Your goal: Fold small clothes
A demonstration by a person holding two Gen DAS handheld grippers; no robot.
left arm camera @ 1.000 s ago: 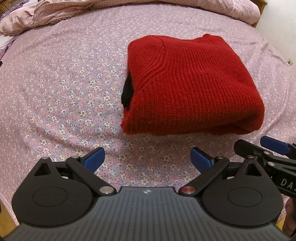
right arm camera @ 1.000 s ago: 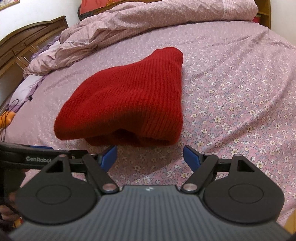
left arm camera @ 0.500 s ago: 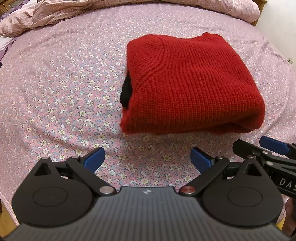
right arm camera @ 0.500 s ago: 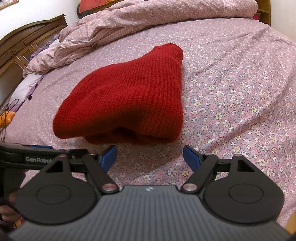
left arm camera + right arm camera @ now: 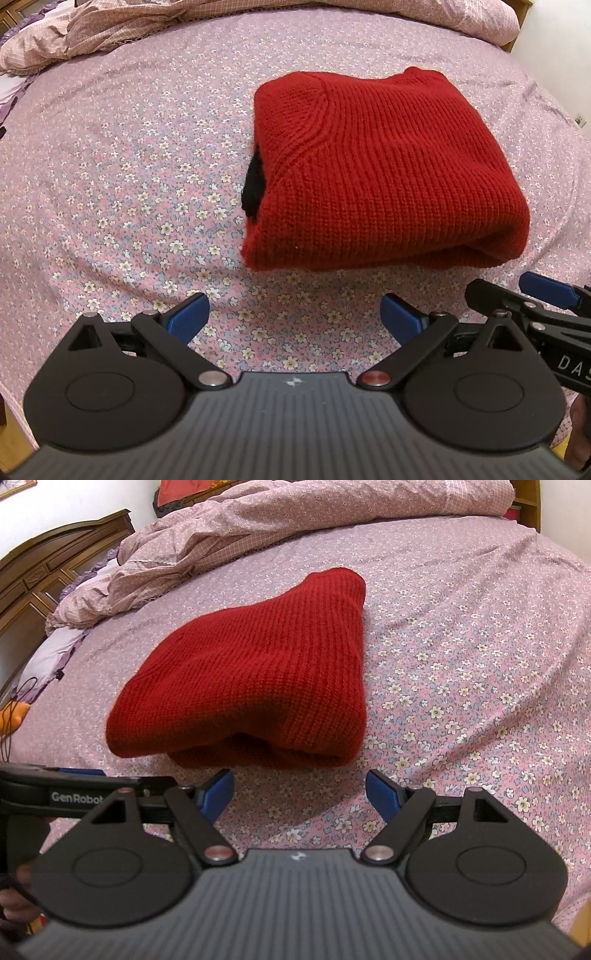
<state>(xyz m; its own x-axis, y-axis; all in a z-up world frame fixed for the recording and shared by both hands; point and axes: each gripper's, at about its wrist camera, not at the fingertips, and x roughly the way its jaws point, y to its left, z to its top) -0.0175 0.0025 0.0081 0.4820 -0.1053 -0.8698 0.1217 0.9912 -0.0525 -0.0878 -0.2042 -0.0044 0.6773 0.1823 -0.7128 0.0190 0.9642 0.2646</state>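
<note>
The bed (image 5: pixel 122 177) fills both my views, its flowered sheet spread flat and bare on every side of the folded red sweater (image 5: pixel 380 173), which lies a little beyond my fingertips, touching neither claw. A rumpled quilt (image 5: pixel 229 535) is bunched along the far side, well apart from the sweater. Only my right view shows the dark wooden headboard (image 5: pixel 55 557) at far left and the sweater's rounded fold with its layers stacked beneath; only my left view shows the ribbed seam on top and a black patch (image 5: pixel 255 184) tucked in at the sweater's left edge. There is open sheet to the left of the sweater in my left view and to its right in my right view. My left claw (image 5: pixel 293 319) hangs with its blue pads wide apart, nothing between them, over bare sheet. My right claw (image 5: pixel 299 792) is likewise spread wide and empty, just short of the sweater's near edge.
</note>
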